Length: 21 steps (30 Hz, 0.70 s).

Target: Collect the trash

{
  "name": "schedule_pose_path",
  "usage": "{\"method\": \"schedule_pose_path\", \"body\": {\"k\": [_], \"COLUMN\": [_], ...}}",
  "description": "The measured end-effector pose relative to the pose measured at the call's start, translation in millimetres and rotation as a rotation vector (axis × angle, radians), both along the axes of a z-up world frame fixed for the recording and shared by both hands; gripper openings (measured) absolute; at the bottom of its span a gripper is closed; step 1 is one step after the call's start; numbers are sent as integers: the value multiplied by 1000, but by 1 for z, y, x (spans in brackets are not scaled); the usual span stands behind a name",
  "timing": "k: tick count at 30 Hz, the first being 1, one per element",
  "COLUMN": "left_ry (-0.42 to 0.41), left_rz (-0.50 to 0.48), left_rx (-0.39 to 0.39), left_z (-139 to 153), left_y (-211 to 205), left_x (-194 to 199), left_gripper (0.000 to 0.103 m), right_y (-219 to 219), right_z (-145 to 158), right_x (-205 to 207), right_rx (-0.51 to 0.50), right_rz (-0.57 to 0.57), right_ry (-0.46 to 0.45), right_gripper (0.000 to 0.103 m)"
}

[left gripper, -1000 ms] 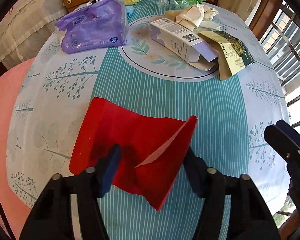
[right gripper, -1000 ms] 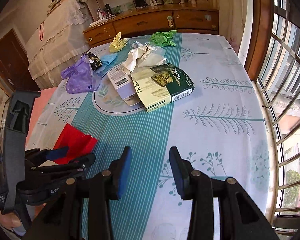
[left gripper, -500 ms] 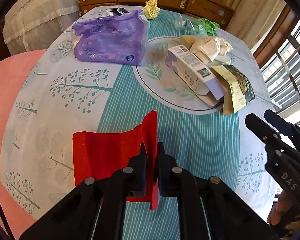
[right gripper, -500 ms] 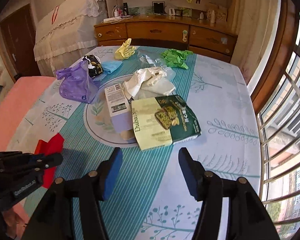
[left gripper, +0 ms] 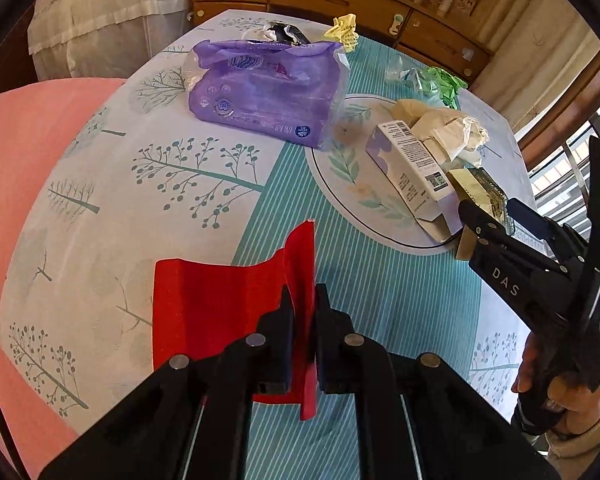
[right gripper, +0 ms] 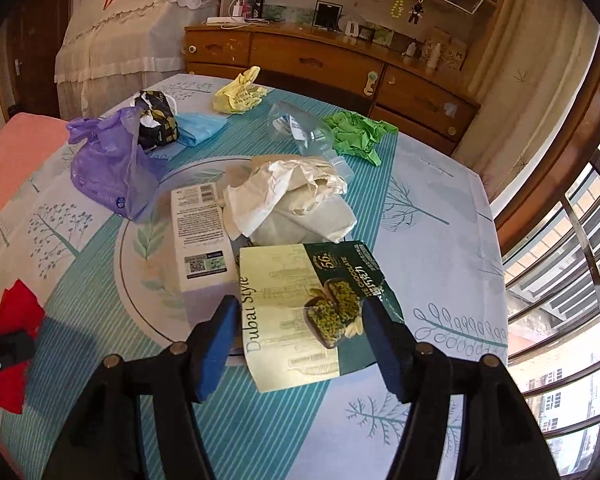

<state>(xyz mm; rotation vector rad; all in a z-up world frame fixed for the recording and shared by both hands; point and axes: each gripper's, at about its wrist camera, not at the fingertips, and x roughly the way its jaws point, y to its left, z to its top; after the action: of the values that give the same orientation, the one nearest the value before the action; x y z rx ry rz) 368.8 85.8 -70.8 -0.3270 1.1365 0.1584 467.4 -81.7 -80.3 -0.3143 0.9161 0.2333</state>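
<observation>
We have the red paper (left gripper: 220,312) pinched in our left gripper (left gripper: 302,320), partly lifted off the surface (left gripper: 380,292). Our right gripper (right gripper: 296,344) hangs wide over the chocolate wrapper (right gripper: 312,308); next we likely lower and close.

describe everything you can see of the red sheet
The red sheet looks like thin paper or card, plain, creased into folds. Most of it lies flat near the edge of the tablecloth; one fold stands upright, pinched in the shut left tongs. Its lower corner hangs below the grip.
</observation>
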Motion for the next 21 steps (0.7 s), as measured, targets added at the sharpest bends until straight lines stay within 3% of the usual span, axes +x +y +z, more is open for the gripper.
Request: {"method": "schedule_pose_path", "body": {"k": [6,11,21], "left_ry": [-1,1,16], "left_rz": [1,-1,-11], "left_rx": [-8,-16,-26], "left_z": [-2,-3,-8], "left_y": [2,3,-1], "left_x": [-1,0,1], "left_gripper": [6,6,6], "right_y": [-23,-26,5], "right_z": [0,-6,-31], "right_x": [8,15,3], "right_rx": [31,-32,-344], "right_rz": [-78,-79,46], "right_ry": [14,-4,-136], "right_gripper": [64,64,69]}}
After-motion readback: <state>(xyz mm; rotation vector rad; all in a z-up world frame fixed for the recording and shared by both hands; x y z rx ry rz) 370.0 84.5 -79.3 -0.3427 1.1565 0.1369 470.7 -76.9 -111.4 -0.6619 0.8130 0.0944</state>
